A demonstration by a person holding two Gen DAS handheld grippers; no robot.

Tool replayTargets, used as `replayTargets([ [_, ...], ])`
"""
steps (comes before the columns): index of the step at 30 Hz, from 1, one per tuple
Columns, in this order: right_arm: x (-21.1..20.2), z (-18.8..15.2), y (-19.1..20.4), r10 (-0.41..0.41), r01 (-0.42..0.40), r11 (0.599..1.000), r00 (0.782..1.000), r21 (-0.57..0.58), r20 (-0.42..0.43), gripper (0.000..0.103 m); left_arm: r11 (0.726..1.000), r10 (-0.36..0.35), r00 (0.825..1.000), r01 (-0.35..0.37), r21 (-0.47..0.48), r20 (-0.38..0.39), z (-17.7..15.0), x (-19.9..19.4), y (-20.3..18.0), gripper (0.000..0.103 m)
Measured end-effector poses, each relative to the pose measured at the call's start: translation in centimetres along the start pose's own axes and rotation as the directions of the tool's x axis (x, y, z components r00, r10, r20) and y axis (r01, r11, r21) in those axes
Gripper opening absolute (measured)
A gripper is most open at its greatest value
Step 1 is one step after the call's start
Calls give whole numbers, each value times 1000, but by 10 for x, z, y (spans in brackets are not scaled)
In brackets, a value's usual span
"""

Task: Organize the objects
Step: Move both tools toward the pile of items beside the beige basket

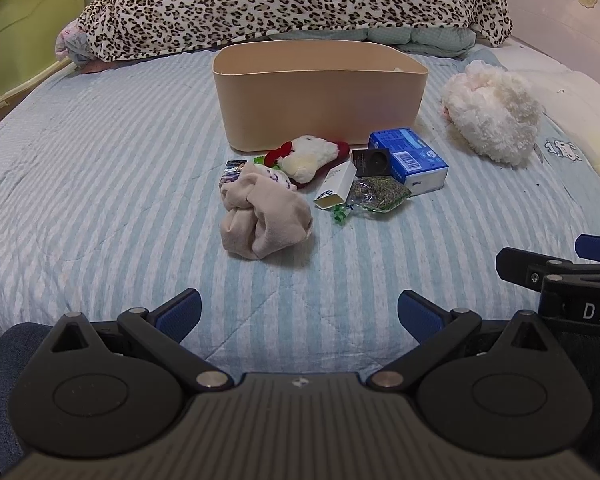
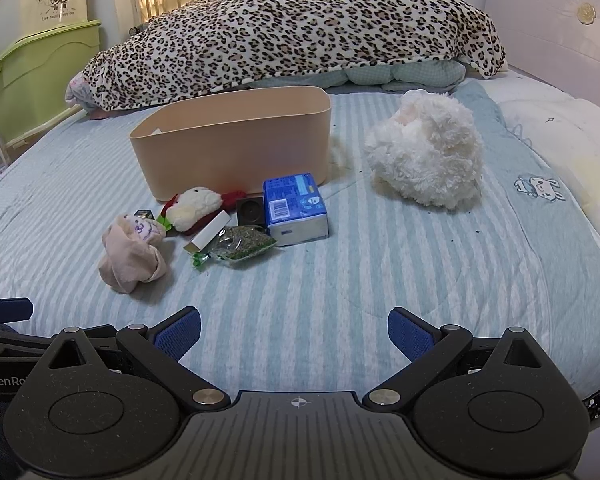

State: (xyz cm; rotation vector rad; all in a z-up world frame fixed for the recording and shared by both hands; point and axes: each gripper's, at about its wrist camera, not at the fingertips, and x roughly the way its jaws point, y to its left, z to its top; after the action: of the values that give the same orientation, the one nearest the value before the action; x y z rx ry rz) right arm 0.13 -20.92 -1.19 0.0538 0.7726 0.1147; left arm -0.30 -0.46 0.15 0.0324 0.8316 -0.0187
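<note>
Left wrist view: the left gripper [image 1: 299, 312] is held with fingers spread, nothing between them — as is the right gripper [image 2: 294, 334]. Ahead of both fingers, small items are clustered before the beige bin [image 1: 320, 92] on the bed [image 1: 100, 160].

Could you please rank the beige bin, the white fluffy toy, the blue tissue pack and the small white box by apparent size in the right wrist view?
1. beige bin
2. white fluffy toy
3. blue tissue pack
4. small white box
</note>
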Motion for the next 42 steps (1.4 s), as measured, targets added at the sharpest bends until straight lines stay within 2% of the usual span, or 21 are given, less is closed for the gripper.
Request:
replayTargets([
  [19, 28, 16, -5, -25, 25, 999, 1000, -29, -1, 101, 999, 44, 999, -44, -17, -21, 16, 25, 11, 103],
  [42, 102, 39, -9, -24, 20, 998, 998, -65, -60, 97, 996, 87, 992, -87, 1, -91, 35, 97, 22, 103],
])
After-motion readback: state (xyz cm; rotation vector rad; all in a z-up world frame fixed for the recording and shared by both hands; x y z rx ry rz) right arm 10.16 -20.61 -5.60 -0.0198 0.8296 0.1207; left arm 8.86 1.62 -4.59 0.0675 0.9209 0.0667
